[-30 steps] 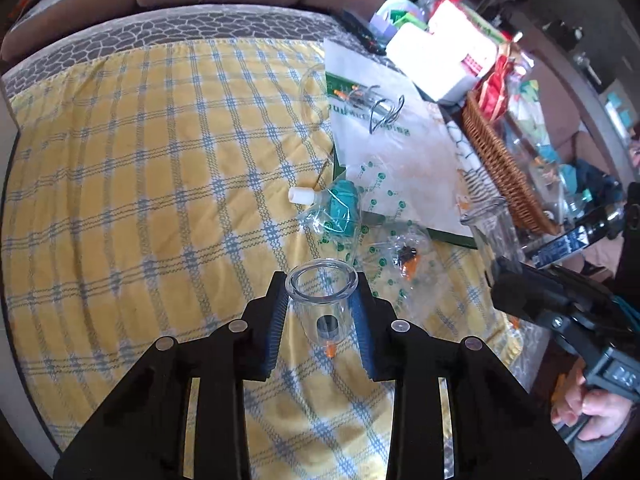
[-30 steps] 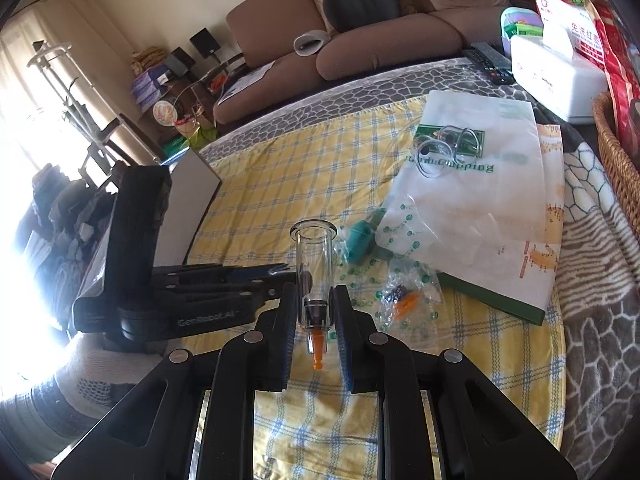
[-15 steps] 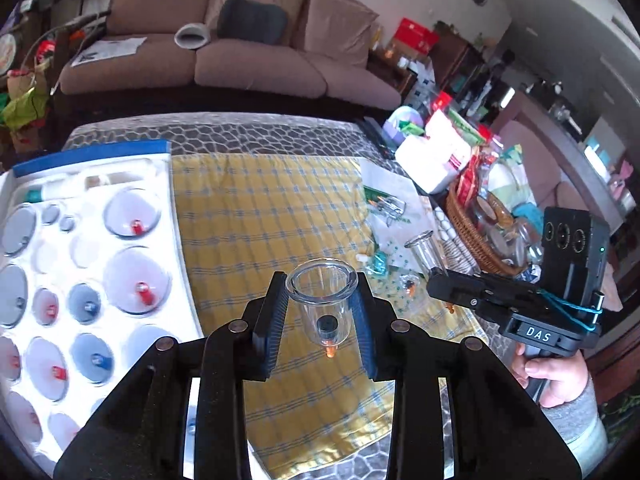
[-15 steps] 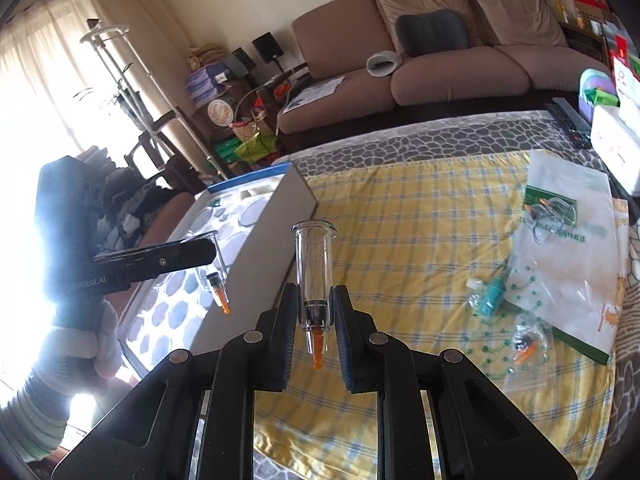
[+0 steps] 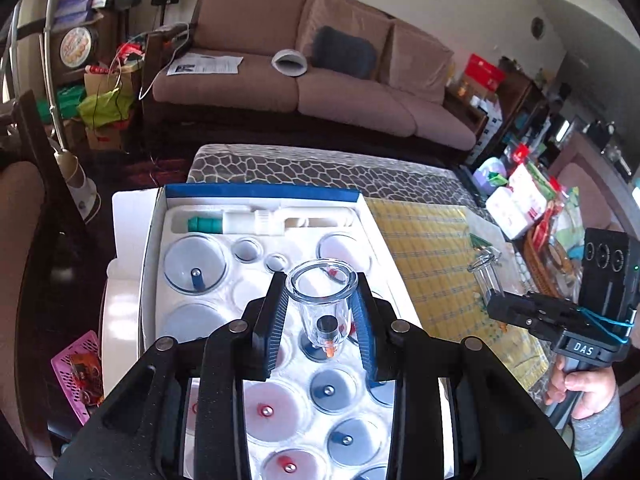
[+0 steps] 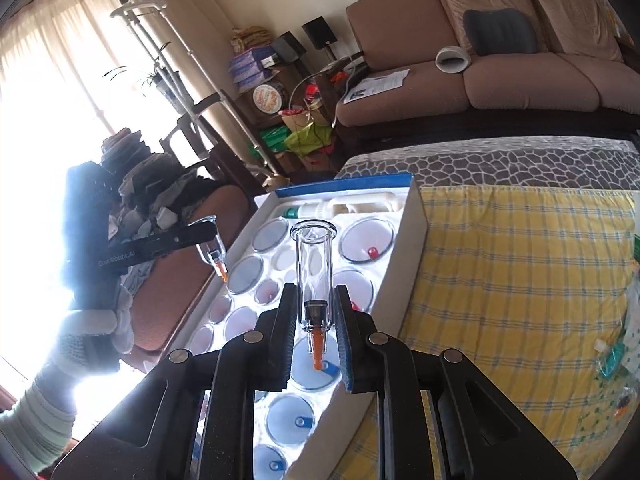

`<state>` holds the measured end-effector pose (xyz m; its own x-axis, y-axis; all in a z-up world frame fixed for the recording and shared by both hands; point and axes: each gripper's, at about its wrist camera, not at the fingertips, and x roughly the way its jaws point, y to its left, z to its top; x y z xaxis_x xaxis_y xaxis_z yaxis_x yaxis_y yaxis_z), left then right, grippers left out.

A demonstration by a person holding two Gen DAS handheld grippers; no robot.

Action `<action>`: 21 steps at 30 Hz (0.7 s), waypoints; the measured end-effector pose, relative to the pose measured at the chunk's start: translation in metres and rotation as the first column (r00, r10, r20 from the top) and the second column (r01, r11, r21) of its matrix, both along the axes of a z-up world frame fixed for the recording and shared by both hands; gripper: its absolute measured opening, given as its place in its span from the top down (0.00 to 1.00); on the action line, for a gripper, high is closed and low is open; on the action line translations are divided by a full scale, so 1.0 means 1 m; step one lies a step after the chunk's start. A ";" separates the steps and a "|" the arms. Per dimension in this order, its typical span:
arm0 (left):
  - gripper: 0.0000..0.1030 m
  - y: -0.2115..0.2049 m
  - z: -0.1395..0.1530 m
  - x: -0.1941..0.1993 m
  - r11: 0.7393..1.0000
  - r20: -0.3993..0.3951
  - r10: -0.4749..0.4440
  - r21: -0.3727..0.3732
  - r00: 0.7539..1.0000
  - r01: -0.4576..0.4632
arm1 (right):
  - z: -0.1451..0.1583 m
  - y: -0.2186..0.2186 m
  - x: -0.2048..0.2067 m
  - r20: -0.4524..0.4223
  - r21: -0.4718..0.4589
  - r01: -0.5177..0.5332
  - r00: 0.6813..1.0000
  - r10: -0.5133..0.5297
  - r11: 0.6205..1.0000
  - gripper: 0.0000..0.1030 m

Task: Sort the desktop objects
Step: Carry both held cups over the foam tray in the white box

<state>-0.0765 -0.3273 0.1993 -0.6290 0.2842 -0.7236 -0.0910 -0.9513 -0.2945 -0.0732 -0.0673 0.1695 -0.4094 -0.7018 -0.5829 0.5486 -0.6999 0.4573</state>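
My left gripper (image 5: 322, 294) is shut on a wide clear cupping cup (image 5: 323, 312) with an orange valve tip, held mouth-up above the white foam tray (image 5: 168, 312) of a blue-edged box. My right gripper (image 6: 316, 300) is shut on a narrow clear cup (image 6: 314, 260), orange tip pointing down, over the same tray (image 6: 404, 256). Several cups with red or blue valves sit in the tray's round wells. A green-tipped pump (image 5: 236, 222) lies in the top slot. The right gripper (image 5: 516, 312) and its cup (image 5: 486, 276) show at the right of the left wrist view.
A yellow checked cloth (image 6: 520, 272) covers the table right of the box, with small plastic bags (image 6: 616, 360) on it. A wicker basket (image 5: 540, 256) and boxes crowd the far right edge. A brown sofa (image 5: 320, 80) stands behind. A pink basket (image 5: 76, 364) sits on the floor left.
Both grippers have swung left and risen, from above the yellow cloth and plastic bags to above the foam tray. Each still holds its cup.
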 end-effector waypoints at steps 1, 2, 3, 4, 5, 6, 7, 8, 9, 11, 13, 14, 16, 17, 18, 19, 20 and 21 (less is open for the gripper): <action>0.71 -0.004 -0.005 -0.003 1.000 0.003 0.003 0.002 1.000 -0.003 | -0.001 -0.008 -0.003 0.000 0.003 -0.008 1.000 0.008 1.000 0.83; 0.71 -0.008 -0.010 -0.006 1.000 0.006 0.004 0.007 1.000 -0.004 | -0.003 -0.017 -0.006 0.001 0.006 -0.016 1.000 0.016 1.000 0.83; 0.71 -0.011 -0.015 -0.010 1.000 0.010 0.002 0.009 1.000 -0.002 | -0.005 -0.024 -0.008 0.004 0.008 -0.027 1.000 0.027 1.000 0.83; 0.71 -0.011 -0.020 -0.012 1.000 0.011 -0.005 0.011 1.000 0.005 | -0.007 -0.032 -0.011 0.005 0.013 -0.037 0.999 0.036 0.999 0.83; 0.71 -0.010 -0.025 -0.014 1.000 0.012 -0.011 0.005 1.000 0.011 | -0.009 -0.038 -0.013 0.005 0.017 -0.043 0.999 0.043 0.999 0.83; 0.71 -0.008 -0.030 -0.017 1.000 0.012 -0.016 -0.004 1.000 0.017 | -0.011 -0.045 -0.015 0.008 0.017 -0.050 0.999 0.049 0.999 0.83; 0.71 -0.007 -0.035 -0.019 1.000 0.016 -0.024 -0.005 1.000 0.024 | -0.014 -0.050 -0.018 0.012 0.017 -0.054 0.998 0.054 0.998 0.83; 0.71 -0.005 -0.039 -0.022 1.000 0.021 -0.027 -0.002 0.999 0.027 | -0.017 -0.054 -0.020 0.015 0.018 -0.056 0.998 0.056 0.998 0.83; 0.71 -0.005 -0.042 -0.024 1.000 0.025 -0.029 0.007 0.999 0.029 | -0.019 -0.058 -0.022 0.018 0.019 -0.058 0.998 0.057 0.998 0.83; 0.71 -0.005 -0.048 -0.030 1.000 0.031 -0.027 0.014 0.999 0.026 | -0.023 -0.064 -0.027 0.025 0.023 -0.060 0.998 0.059 0.998 0.83; 0.71 -0.007 -0.051 -0.036 0.999 0.032 -0.022 0.025 0.999 0.021 | -0.027 -0.071 -0.034 0.026 0.032 -0.061 0.998 0.060 0.998 0.83; 0.71 -0.008 -0.053 -0.038 0.999 0.036 -0.020 0.028 0.999 0.019 | -0.029 -0.076 -0.037 0.028 0.039 -0.062 0.998 0.061 0.997 0.83; 0.71 -0.010 -0.056 -0.042 0.999 0.046 -0.021 0.025 0.999 0.020 | -0.034 -0.082 -0.042 0.030 0.044 -0.062 0.998 0.061 0.997 0.83; 0.71 -0.012 -0.057 -0.044 1.000 0.050 -0.021 0.024 0.999 0.020 | -0.035 -0.083 -0.044 0.033 0.041 -0.060 0.998 0.059 0.997 0.83; 0.71 -0.014 -0.058 -0.046 1.000 0.050 -0.017 0.023 0.999 0.016 | -0.037 -0.085 -0.046 0.036 0.037 -0.058 0.998 0.057 0.998 0.83; 0.71 -0.017 -0.058 -0.049 1.000 0.050 -0.013 0.029 0.999 0.011 | -0.037 -0.086 -0.047 0.035 0.033 -0.054 0.998 0.053 0.998 0.83; 0.71 -0.020 -0.057 -0.052 0.999 0.052 -0.007 0.040 0.999 0.005 | -0.038 -0.086 -0.049 0.035 0.029 -0.053 0.998 0.052 0.998 0.83; 0.71 -0.023 -0.056 -0.056 0.999 0.055 -0.002 0.053 0.998 -0.001 | -0.038 -0.086 -0.051 0.033 0.031 -0.048 0.998 0.047 0.998 0.83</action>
